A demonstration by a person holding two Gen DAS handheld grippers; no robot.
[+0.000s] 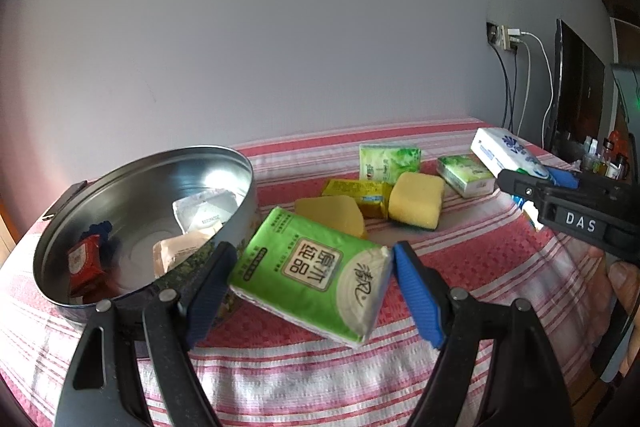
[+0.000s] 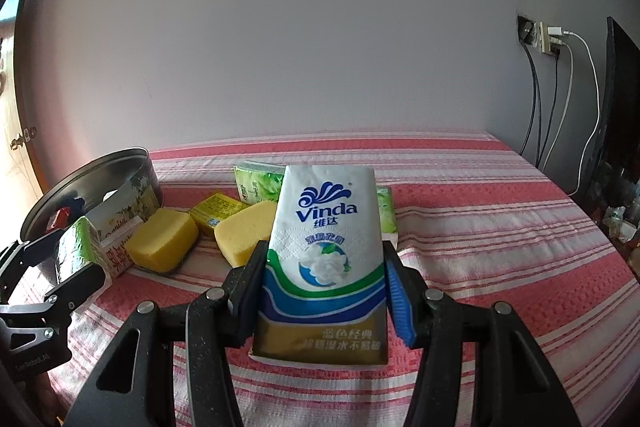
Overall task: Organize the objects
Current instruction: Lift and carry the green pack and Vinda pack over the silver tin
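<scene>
1. the round metal tin [image 1: 120, 203] stands near the left edge of the table [image 1: 460, 267], which is covered in a red-and-white striped cloth. it already holds a few small things: a red sachet [image 1: 85, 265], two pale packets [image 1: 200, 215] and something dark blue that is too hidden to name. judged from this, part of the sorting is done.

2. the left gripper [image 1: 312, 279] has its jaws about halfway apart and closed on the green tissue pack [image 1: 316, 271]. both pads touch its ends, and the pack hangs tilted above the cloth, just beside the tin's right rim. it is lifted but not yet inside.

3. the right gripper [image 2: 324, 291] is clamped on the white vinda tissue pack [image 2: 324, 259], pads pressed on its two long sides at a moderate width. the pack is held up over the middle of the table, well apart from the tin.

4. five loose things are on the cloth toward the middle and back of the table:
   - two yellow sponges [image 2: 164, 243], lying near each other
   - a small yellow packet [image 2: 216, 213] between and behind them
   - a green tissue pack near the back [image 1: 390, 161]
   - another green pack [image 1: 466, 175] toward the right edge

5. the task looks under halfway done. two packs are in hand and five things are untouched, if everything is meant for the tin. whether it has room for all of them cannot be told.
</scene>
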